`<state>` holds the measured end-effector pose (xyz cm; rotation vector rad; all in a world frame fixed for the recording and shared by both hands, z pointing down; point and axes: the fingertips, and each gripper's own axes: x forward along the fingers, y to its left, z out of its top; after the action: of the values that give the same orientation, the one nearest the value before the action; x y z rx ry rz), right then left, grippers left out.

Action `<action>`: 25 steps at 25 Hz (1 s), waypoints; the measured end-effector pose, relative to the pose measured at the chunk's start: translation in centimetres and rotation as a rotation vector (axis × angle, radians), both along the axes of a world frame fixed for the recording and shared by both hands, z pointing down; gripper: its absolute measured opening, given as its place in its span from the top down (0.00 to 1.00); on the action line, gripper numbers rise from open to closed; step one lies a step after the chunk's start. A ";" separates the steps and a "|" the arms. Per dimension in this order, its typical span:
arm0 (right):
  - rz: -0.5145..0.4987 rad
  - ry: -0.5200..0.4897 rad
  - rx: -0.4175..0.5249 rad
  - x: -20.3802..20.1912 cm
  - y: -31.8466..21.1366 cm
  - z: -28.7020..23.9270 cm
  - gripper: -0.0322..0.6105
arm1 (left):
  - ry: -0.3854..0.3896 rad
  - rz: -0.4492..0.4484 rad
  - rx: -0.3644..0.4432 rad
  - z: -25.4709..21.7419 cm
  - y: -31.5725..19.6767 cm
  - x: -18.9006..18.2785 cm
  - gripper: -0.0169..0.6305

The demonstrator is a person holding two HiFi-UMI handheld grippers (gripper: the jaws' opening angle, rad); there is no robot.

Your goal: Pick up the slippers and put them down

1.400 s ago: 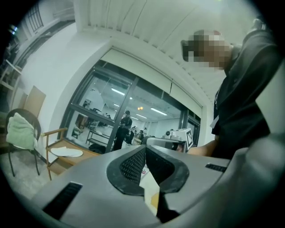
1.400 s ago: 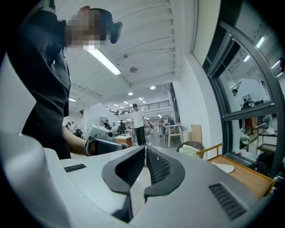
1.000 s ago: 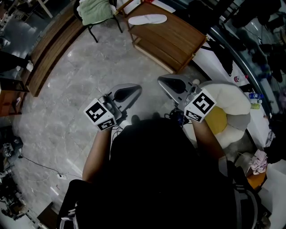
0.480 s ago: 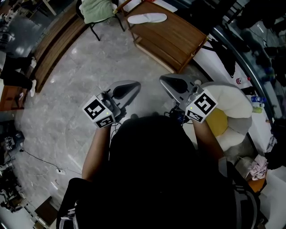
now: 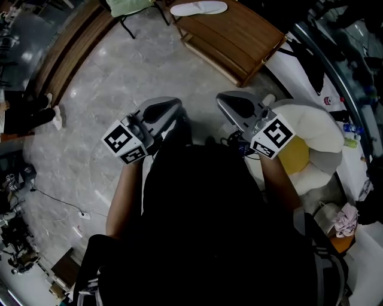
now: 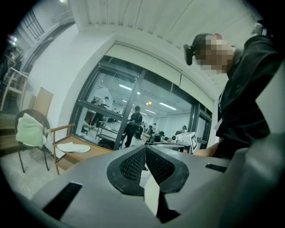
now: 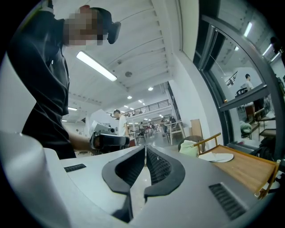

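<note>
A pair of white slippers lies on a wooden bench at the top of the head view, well ahead of both grippers. My left gripper and right gripper are held side by side over the marble floor, both pointing level toward the bench. In the left gripper view the slippers show small at the left, and the gripper's pads meet with nothing between them. The right gripper is shut and empty as well, with the slippers at its right.
A chair draped with green cloth stands left of the bench. A cream armchair with a yellow cushion sits close at my right. A long wooden bench runs along the upper left. A person's legs and cables show at the left.
Both grippers have shifted a little and sunk slightly, staying shut. The bench and slippers sit higher in the head view. A person's legs have come into view at the left.
</note>
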<state>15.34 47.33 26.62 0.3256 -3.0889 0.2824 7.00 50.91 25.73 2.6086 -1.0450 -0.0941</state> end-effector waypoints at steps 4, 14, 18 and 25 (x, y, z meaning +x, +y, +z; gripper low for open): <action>0.013 0.020 -0.007 -1.5 -2.1 0.9 0.91 | 0.007 -0.009 0.006 0.5 -2.3 -2.4 0.95; 0.024 0.119 -0.020 -8.9 -11.1 1.8 0.91 | 0.070 -0.011 0.029 1.6 -12.2 -11.4 0.95; 0.025 0.138 -0.024 -13.3 -14.0 0.9 0.91 | 0.060 -0.022 0.042 0.9 -14.8 -16.8 0.95; 0.070 0.181 -0.048 -16.9 -19.5 1.2 0.91 | 0.086 -0.018 0.033 2.0 -20.6 -22.8 0.95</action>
<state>-1.53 27.80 27.82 0.4331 -2.8927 0.3097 -15.84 30.29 27.72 2.5996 -1.0454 -0.2273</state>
